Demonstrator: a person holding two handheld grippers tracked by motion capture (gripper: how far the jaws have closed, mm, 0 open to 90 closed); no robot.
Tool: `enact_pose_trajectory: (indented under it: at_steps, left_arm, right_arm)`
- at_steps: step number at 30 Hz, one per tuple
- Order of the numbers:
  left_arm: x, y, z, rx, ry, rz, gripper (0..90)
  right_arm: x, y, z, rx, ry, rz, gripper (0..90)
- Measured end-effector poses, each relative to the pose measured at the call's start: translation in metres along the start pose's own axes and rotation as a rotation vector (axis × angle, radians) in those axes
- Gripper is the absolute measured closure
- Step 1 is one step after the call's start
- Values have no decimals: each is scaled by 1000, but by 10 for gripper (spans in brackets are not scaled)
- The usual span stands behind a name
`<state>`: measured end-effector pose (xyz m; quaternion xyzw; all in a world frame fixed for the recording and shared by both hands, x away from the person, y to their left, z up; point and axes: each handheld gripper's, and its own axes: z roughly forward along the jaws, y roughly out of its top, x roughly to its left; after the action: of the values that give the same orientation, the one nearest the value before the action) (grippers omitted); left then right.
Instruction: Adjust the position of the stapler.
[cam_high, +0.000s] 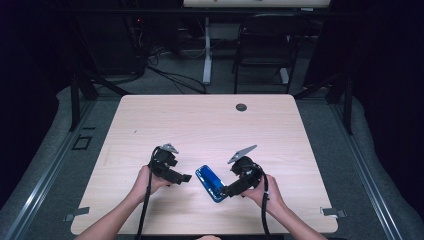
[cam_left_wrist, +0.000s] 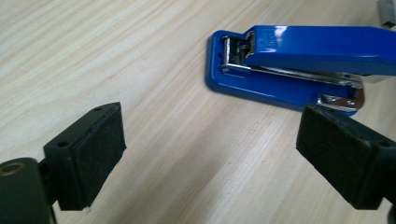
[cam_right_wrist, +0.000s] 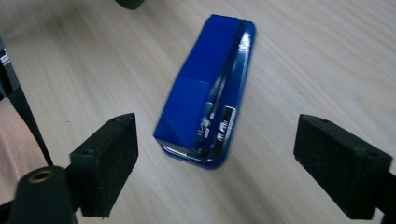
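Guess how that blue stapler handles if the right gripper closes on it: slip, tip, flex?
The stapler looks rigid, plastic over metal, so probably no flex, though its hinged top may press down if squeezed from above. Glossy sides could slip against the pads. It lies on its flat base on the table, so it likely slides rather than tips when pushed.

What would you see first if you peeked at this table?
A shiny blue stapler lying on the pale wooden table, near the front edge. On either side of it a hand holds a black hand-held gripper, the left a bit away from the stapler and the right right beside it, both open.
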<state>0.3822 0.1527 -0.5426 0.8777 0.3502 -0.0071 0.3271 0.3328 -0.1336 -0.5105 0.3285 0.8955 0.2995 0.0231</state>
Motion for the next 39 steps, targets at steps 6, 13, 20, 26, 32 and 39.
enact_pose_trajectory:
  at_steps: [6, 13, 20, 26, 32, 39]
  left_arm:
    - [1, 1, -1, -1, 15, 22, 69]
    - [7, -1, 1, -4, 16, 9, 56]
    - [7, 0, 1, 1, 8, 18, 55]
    - [6, 0, 2, 3, 3, 28, 59]
    - [3, 0, 5, 14, -21, 64, 65]
    - [-3, 0, 11, 32, -42, 102, 75]
  right_arm:
    - [18, 10, 23, 57, -2, -36, 334]
    - [19, 10, 35, 96, -33, -40, 538]
    - [20, 10, 35, 100, -34, -54, 561]
    - [20, 10, 34, 111, -24, -79, 575]
    - [19, 11, 32, 130, -26, -122, 591]
    - [15, 11, 28, 160, -38, -205, 632]
